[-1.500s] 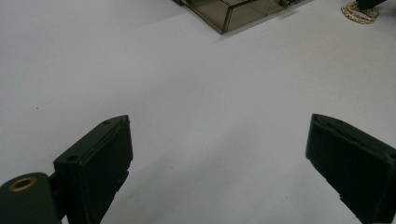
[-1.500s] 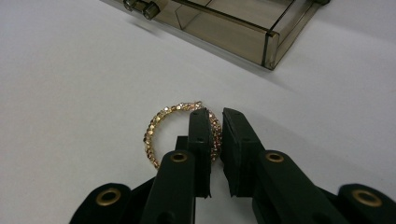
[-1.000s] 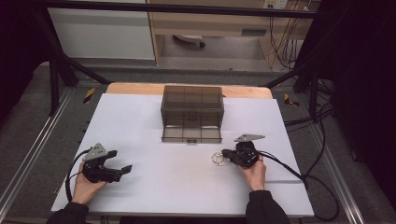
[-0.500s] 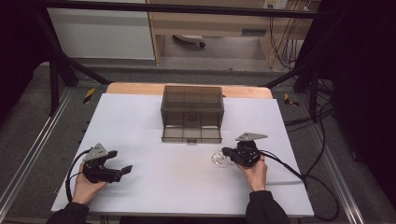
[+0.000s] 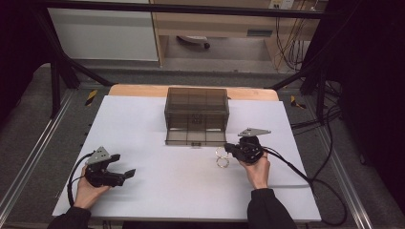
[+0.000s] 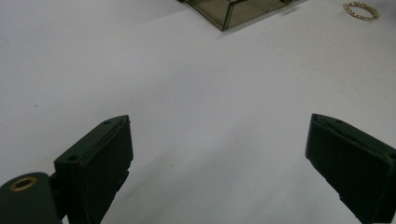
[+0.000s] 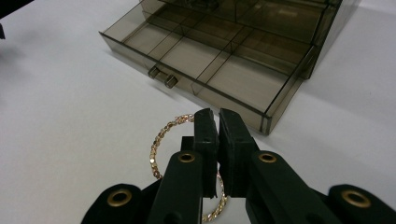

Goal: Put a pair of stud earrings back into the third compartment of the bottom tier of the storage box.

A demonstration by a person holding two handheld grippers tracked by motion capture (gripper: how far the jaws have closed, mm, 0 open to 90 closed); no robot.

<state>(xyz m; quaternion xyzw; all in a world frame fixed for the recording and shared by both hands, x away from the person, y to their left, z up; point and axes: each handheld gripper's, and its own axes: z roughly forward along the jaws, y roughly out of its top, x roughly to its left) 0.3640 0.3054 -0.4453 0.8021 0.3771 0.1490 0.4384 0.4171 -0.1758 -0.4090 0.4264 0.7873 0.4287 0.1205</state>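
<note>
At centre right of the high view, your right gripper [image 5: 228,149] has its jaws pressed together on a gold bracelet [image 7: 161,137], pinching the beaded ring at its far side; in the right gripper view the bracelet curves out to the left of the jaws, low over the white table [image 5: 143,124]. Whether it is lifted clear or resting there cannot be told. A second bracelet [image 5: 222,162] lies flat on the table just below the gripper in the high view, near your right hand [image 5: 257,171]. The smoked-plastic box [image 5: 196,109] stands at upper centre, its bottom drawer [image 7: 219,65] pulled out toward you and its divided compartments apparently bare. Your left gripper [image 5: 128,173] rests at lower left, jaws spread wide and holding nothing, well apart from the work. The step in hand appears to be the pickup of the first bracelet for stowing in the drawer. The next move likely calls for a lift, a short carry up the frame over the drawer's front wall, and a release inside one compartment without snagging the ring on a divider.
</note>
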